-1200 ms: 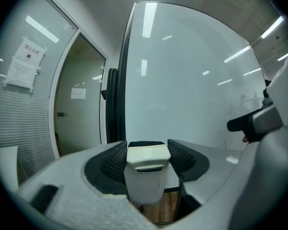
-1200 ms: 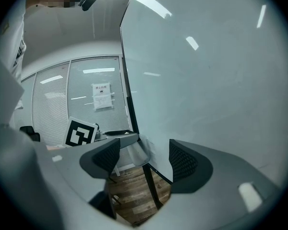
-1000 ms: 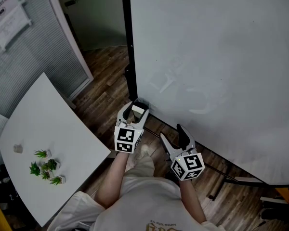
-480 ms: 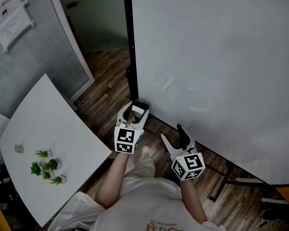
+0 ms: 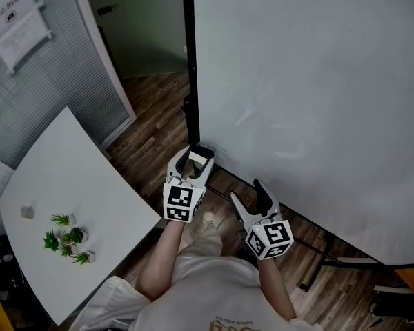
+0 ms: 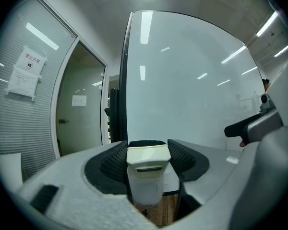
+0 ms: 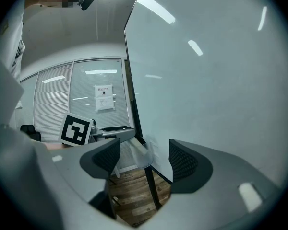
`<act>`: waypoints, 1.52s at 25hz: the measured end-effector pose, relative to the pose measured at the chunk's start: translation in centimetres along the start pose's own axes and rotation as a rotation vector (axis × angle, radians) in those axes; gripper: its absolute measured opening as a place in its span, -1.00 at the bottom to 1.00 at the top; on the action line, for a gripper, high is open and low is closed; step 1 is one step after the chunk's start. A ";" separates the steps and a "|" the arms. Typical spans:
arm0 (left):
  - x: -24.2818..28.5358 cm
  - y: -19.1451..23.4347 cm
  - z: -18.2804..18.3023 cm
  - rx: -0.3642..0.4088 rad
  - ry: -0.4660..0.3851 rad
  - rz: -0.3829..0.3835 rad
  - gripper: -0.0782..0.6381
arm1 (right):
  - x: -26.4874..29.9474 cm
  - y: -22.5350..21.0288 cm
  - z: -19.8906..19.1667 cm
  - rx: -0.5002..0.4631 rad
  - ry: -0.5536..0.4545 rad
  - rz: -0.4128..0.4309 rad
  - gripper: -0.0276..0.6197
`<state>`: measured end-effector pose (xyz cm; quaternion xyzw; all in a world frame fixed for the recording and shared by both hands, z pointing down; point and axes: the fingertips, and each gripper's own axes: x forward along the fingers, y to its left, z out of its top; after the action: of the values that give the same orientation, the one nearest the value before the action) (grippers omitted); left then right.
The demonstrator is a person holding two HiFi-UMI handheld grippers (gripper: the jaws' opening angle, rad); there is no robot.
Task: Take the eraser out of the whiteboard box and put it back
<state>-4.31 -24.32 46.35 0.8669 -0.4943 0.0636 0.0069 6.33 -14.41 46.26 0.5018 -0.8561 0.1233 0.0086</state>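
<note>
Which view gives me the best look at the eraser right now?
Left gripper view: the eraser sits at the centre, close up and sharp. The head view shows it only as a small pale block; the right gripper view shows it small, from the side.

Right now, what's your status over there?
Left tongs shut on the eraser, seated in the whiteboard box. Right tongs open, empty, beside the whiteboard. Nothing blocking the box.

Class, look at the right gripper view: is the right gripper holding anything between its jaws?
No: the grey two-jaw right gripper stands open, nothing between its black ribbed pads.
</note>
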 end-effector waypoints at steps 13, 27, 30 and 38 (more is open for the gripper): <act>-1.0 0.0 0.8 0.002 -0.015 0.010 -0.06 | -0.6 0.3 0.1 0.000 -0.016 -0.004 0.09; -2.8 -0.3 2.5 0.018 -0.056 0.018 -0.06 | -1.8 0.7 0.6 -0.006 -0.039 -0.011 0.08; -3.4 -0.3 3.3 0.022 -0.075 0.022 -0.06 | -2.1 0.7 0.7 -0.008 -0.043 -0.012 0.08; -5.8 0.6 4.7 0.030 -0.105 0.055 -0.06 | -3.2 1.1 0.9 -0.011 -0.055 -0.015 0.08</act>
<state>-7.27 -20.00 41.01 0.8551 -0.5168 0.0256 -0.0340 7.05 -11.40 44.69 0.5113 -0.8529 0.1046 -0.0114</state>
